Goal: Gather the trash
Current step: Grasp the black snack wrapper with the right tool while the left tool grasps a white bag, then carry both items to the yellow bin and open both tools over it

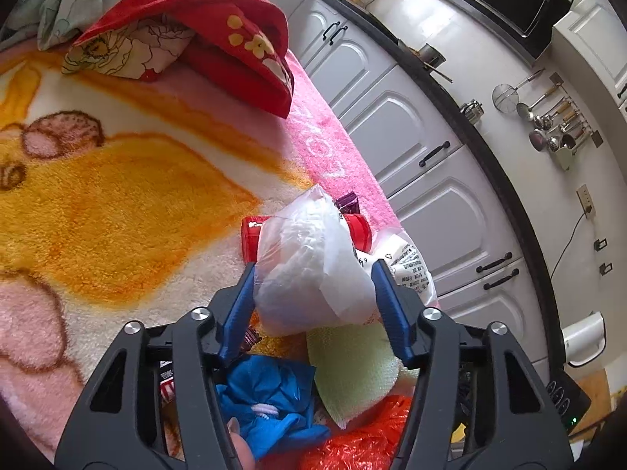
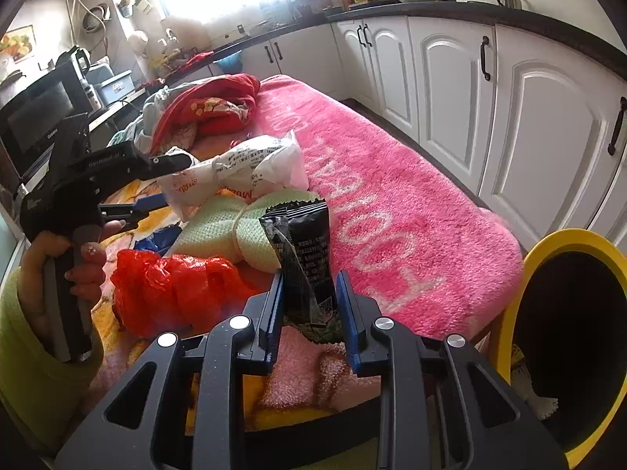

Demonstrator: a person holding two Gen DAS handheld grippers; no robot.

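Observation:
My left gripper (image 1: 313,270) is shut on a crumpled white plastic bag (image 1: 313,266) and holds it above the blanket. A red can (image 1: 252,235) lies behind the bag. My right gripper (image 2: 309,286) is shut on a black snack wrapper (image 2: 305,246) that stands upright between the blue pads. A yellow-rimmed trash bin (image 2: 564,337) with a dark inside stands at the lower right, beside the bed edge. On the blanket lie a red plastic bag (image 2: 172,286), a pale green foam net (image 2: 235,231), a blue bag (image 1: 266,395) and a printed white bag (image 2: 235,172).
A pink fluffy rug (image 2: 384,203) covers the bed's right side. A red pillow and bedding (image 1: 219,27) pile up at the far end. White kitchen cabinets (image 2: 509,117) run along the right. The left hand-held gripper body (image 2: 86,180) shows in the right wrist view.

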